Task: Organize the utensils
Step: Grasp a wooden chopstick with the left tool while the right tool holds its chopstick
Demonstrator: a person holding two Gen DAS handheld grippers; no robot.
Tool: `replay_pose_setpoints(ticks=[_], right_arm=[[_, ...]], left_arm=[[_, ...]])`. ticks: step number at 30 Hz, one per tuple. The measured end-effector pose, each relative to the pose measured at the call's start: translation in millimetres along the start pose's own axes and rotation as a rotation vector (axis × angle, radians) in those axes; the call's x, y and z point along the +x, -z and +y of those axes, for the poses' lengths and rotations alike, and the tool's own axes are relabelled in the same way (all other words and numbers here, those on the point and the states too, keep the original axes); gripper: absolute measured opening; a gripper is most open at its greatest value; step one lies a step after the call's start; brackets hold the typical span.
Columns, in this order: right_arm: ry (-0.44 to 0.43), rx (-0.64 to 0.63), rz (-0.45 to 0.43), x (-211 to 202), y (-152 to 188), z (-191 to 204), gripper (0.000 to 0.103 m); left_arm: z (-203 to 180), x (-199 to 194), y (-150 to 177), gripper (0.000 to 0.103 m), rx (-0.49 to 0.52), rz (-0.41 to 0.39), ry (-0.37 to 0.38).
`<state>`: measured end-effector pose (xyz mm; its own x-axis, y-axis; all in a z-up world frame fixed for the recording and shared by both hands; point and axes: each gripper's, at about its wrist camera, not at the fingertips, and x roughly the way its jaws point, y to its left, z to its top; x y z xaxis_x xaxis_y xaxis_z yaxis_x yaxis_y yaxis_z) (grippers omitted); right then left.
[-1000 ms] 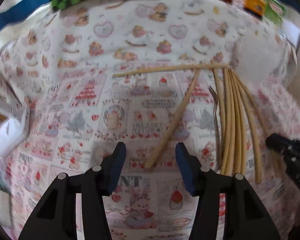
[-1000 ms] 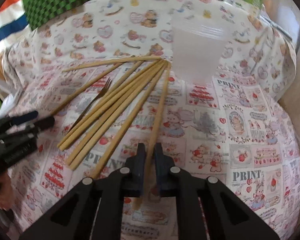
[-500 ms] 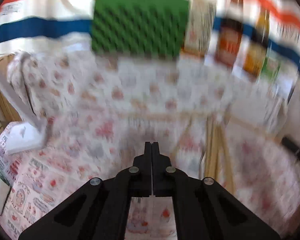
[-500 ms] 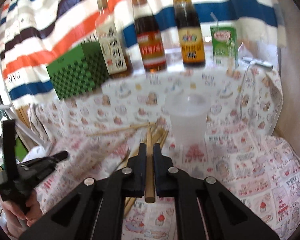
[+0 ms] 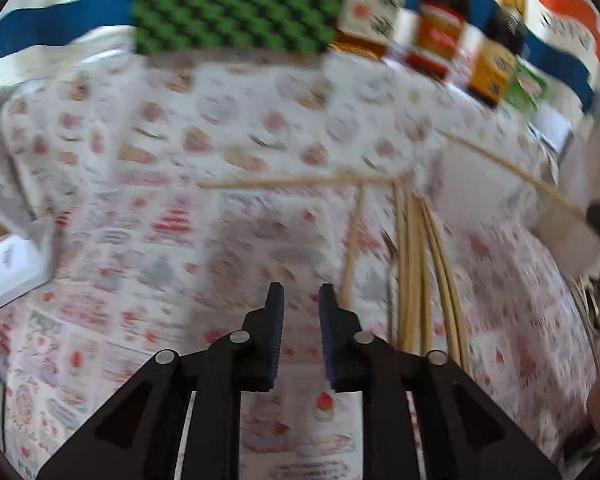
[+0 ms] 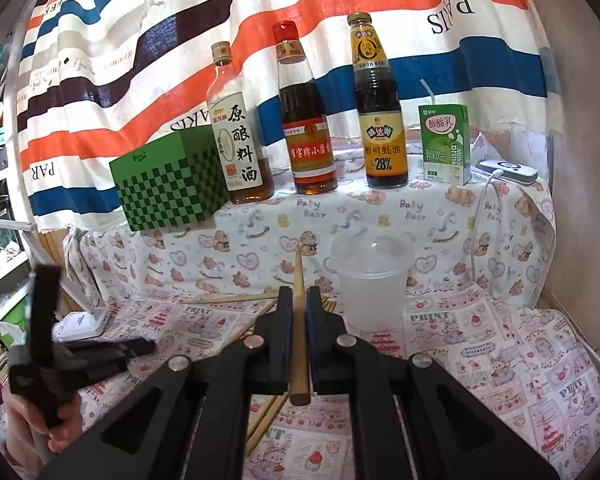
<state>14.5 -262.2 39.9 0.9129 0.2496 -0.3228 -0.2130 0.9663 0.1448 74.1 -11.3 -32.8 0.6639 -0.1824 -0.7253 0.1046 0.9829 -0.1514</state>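
The table's wearing a teddy-bear print tablecloth (image 6: 480,344); loose wooden chopsticks (image 5: 414,276) are lying fanned out on it, with a clear plastic cup (image 6: 371,280) standing just beside them; at the back 3 sauce bottles (image 6: 306,120), a green checkered box (image 6: 168,188) and a milk carton (image 6: 446,144) are sitting in a row.

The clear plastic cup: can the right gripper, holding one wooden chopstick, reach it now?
Probably yes. The right gripper is shut on the wooden chopstick, and the clear plastic cup stands open-topped just ahead to its right, with nothing between them.
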Motion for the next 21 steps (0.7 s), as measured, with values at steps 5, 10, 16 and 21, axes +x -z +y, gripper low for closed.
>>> replay_pose_setpoints(ticks=[5,10,16,21], right_arm=[[0.007,-0.016,-0.008,-2,0,1,0.006],[-0.005,-0.024,-0.006,-2,0,4,0.006],[0.007,-0.011,-0.051,-9,-1,3,0.006],[0.006,0.031,-0.058,-10,-5,-5,0.006]], left_arm=[[-23,1,9,0.045,0.094,0.028,0.066],[-26,26,15,0.029,0.116,0.135,-0.057],[-26,24,15,0.007,0.099,0.125,-0.033],[-24,-35,5,0.0,0.058,-0.201,-0.002]])
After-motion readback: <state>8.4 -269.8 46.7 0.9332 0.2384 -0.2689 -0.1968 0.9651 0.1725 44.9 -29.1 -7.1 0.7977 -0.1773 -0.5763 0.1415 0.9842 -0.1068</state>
